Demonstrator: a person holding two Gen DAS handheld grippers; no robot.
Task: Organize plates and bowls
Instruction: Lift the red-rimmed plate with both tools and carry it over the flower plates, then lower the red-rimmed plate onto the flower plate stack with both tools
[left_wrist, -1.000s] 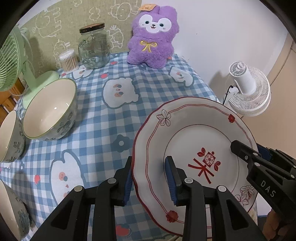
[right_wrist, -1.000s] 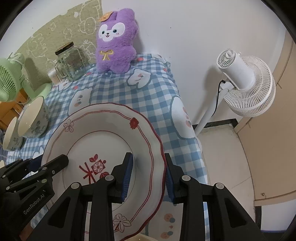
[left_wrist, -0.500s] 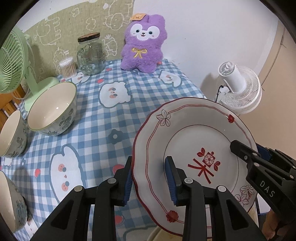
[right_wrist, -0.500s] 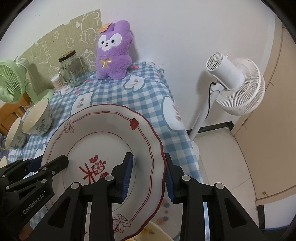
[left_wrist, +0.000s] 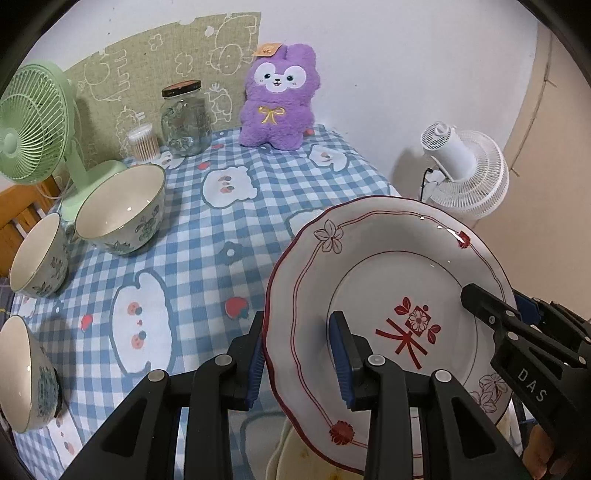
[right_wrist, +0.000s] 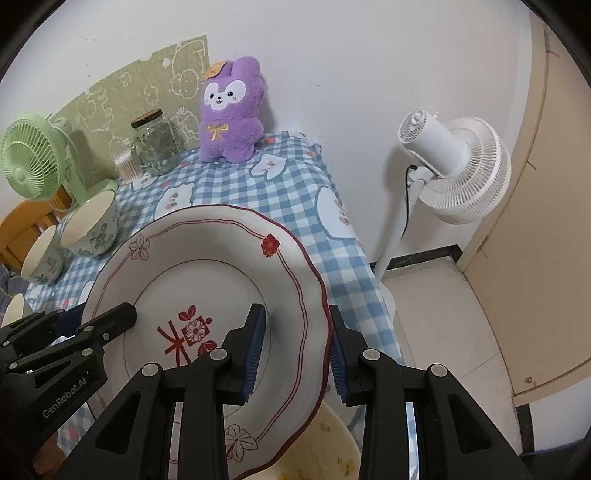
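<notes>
A white plate with a red rim line and a red flower motif hangs in the air above the table's near right corner. My left gripper is shut on its left rim. My right gripper is shut on the plate at its right rim. Each gripper shows in the other's view, at the plate's far side. Three floral bowls stand along the table's left side: a large one, a smaller one and one at the near left. A pale dish with yellow bits lies under the plate.
The blue checked tablecloth covers the table. At the back stand a purple plush toy, a glass jar, a cotton swab tub and a green desk fan. A white floor fan stands off the table's right edge.
Both grippers, with the plate held between them, have drawn back from the table and a little up. More of the table, a third bowl and the pale dish below have come into view.
</notes>
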